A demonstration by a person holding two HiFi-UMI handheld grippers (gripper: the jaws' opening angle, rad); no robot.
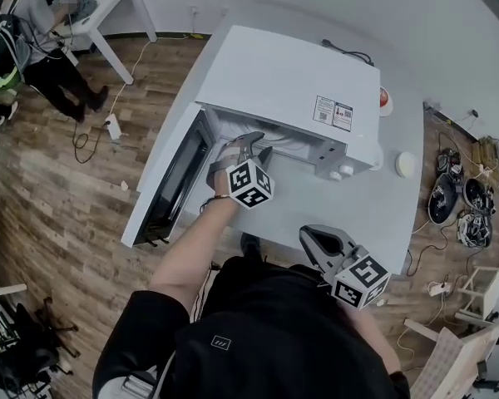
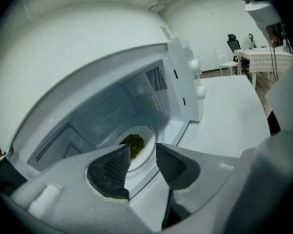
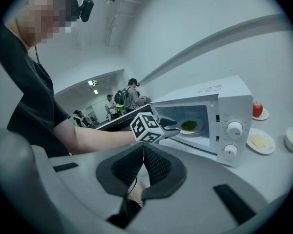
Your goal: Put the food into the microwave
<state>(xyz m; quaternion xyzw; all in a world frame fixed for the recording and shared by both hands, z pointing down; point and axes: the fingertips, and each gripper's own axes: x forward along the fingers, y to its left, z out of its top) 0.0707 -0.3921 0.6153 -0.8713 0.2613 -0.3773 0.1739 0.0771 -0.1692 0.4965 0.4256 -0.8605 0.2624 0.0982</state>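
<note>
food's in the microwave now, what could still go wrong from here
The left gripper, jaws apart and empty, sits at the mouth of the microwave, just in front of the plate of green food. Backing out carelessly, it could clip the plate's rim or the opening's frame. The door stands wide open beside the person's left arm, so an elbow might knock it, or it may get left open.

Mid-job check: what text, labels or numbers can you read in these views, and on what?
Sticker on top of the microwave: print too small to read.
Dial markings on its front: too blurred to read.
Marker cube: black-and-white squares, no words.
Shirt logo: too small to read.
Nothing legible anywhere.
</note>
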